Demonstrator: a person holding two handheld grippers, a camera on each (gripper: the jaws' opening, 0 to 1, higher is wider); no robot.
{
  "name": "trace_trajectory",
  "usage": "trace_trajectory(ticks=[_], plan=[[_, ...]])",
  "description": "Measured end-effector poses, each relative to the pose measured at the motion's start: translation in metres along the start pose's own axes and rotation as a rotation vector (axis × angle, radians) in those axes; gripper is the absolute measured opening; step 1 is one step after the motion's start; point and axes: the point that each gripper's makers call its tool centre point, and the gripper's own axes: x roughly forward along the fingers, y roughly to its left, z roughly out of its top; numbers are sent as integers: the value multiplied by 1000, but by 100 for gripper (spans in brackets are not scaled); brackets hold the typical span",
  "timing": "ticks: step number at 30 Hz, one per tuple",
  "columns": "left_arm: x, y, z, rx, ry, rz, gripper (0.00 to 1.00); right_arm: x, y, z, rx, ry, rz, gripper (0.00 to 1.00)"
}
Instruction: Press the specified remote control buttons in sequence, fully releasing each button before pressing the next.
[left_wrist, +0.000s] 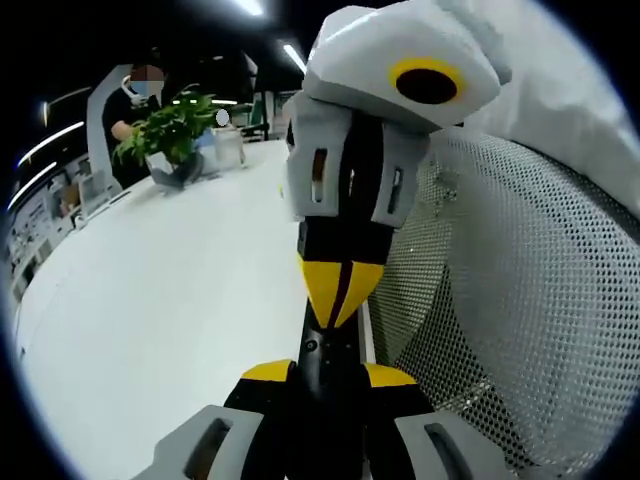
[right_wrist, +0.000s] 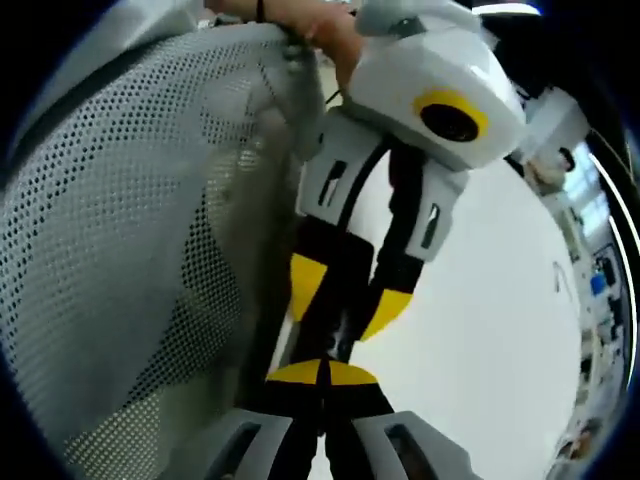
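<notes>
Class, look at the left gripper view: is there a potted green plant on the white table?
Yes: a leafy potted plant stands at the far end of the white table, beside a person.

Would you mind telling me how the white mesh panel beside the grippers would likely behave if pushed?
The white mesh panel would probably give and spring back, since it looks like thin perforated fabric. It seems light for its size. Its holes suggest a grippy, not slippery, surface.
</notes>
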Motion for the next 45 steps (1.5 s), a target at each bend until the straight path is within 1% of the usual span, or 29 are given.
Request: trace_trajectory(ticks=[2,3,5,6,8,11,12,14,18,19,21,23,25,26,27,29,31,32,34,39,42,43,44,45], plan=[[0,0,0,1,0,0,25,1,-1,0,18,25,28,0],[0,0,0,1,0,0,25,1,-1,0,47,34,43,0],[0,0,0,2,0,0,25,0,-2,-1,108,29,56,0],[0,0,0,4,-1,0,25,0,-3,-1,147,18,60,0],[0,0,0,5,-2,0,25,-1,-4,-1,228,-22,46,0],[-2,1,0,-15,-4,-2,25,-2,-3,-2,263,-70,12,0],[-3,1,-1,-17,-4,-2,25,-2,-3,-2,261,-79,6,0],[-8,0,-3,-36,-5,0,25,-2,-2,-2,266,-84,-6,0],[-13,-3,-7,-43,-8,1,25,-2,-3,1,290,-102,-16,0],[-12,-3,-6,-33,-4,0,25,-3,-4,0,313,-115,-25,0],[-11,-3,-6,-19,7,1,25,-5,-4,2,388,-154,-41,0],[-11,-3,-6,-15,9,1,25,-7,-1,7,418,-192,-33,0],[-12,-4,-7,-15,9,0,25,-8,-1,10,399,-193,-43,0],[-12,-3,-7,-18,7,-1,25,-7,-2,12,364,-188,-58,0],[-12,-2,-7,-19,7,-1,25,-6,-2,14,350,-182,-57,0],[-11,-2,-7,-20,5,-2,25,-2,3,18,336,-181,-14,0],[-11,-2,-6,-21,5,-4,25,2,6,22,312,-177,5,0],[-11,-2,-7,-16,6,-5,25,3,4,21,270,-153,-9,0],[-11,-2,-7,-18,6,-3,25,4,6,21,271,-147,-4,0],[-10,-2,-7,-12,8,-6,25,5,7,21,202,-97,23,0],[-10,-2,-7,-13,8,-9,25,7,9,22,199,-85,43,0],[-10,-2,-6,-13,9,-8,25,6,9,22,185,-80,41,0],[-10,-2,-7,-14,8,-8,25,6,9,21,150,-77,35,0],[-10,-2,-7,-15,8,-9,25,6,11,21,162,-80,30,0]])
